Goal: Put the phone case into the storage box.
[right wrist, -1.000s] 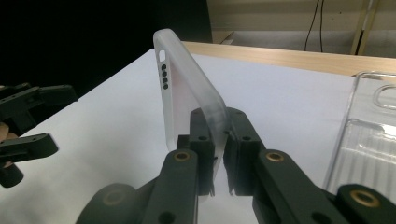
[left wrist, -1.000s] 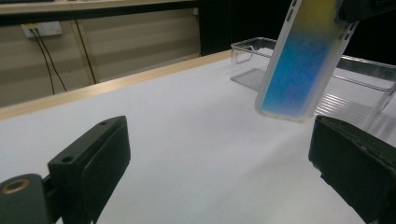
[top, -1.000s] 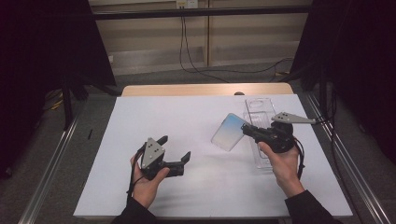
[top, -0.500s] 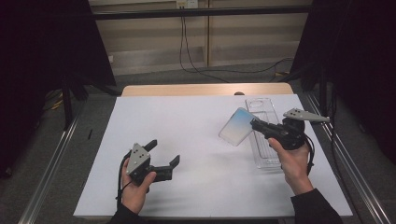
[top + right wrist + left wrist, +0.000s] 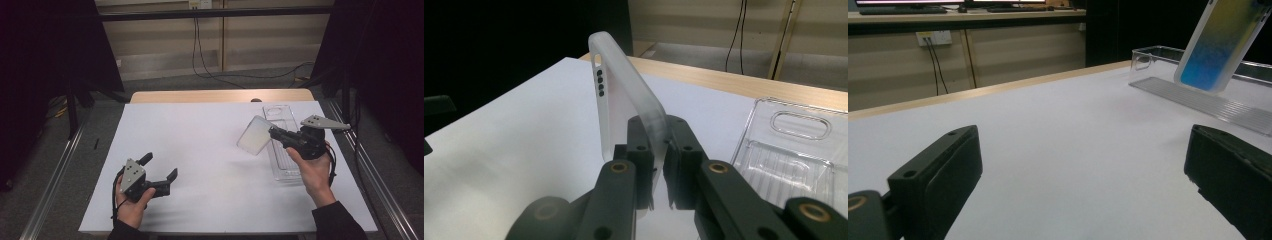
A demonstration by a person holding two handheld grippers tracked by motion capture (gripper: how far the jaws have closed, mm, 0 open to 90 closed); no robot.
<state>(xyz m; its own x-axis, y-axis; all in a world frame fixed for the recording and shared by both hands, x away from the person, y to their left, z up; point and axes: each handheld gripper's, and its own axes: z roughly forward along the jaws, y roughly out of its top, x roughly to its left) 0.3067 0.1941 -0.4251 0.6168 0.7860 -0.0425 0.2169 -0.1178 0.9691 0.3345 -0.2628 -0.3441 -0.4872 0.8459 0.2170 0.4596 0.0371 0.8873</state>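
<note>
- Where the white sheet [image 5: 210, 150] covers the table, the left gripper [image 5: 161, 172] sits low near the front left corner, held in the left hand [image 5: 131, 207]; its jaws stand wide apart with nothing between them, just above the sheet.
- In the left gripper view the case [image 5: 1215, 45] shows yellow fading to blue, tilted above the clear tray [image 5: 1208, 95].
- Right of centre, the right gripper [image 5: 272, 133], held in the right hand [image 5: 314, 172], is clamped on the edge of the case [image 5: 254, 135], lifted clear of the sheet and tilted.
- In the right gripper view the frosted case [image 5: 629, 105] stands edge-on between the closed jaws.
- The tray [image 5: 282, 145] lies on the sheet near its right edge, just beside and partly under the right gripper.
</note>
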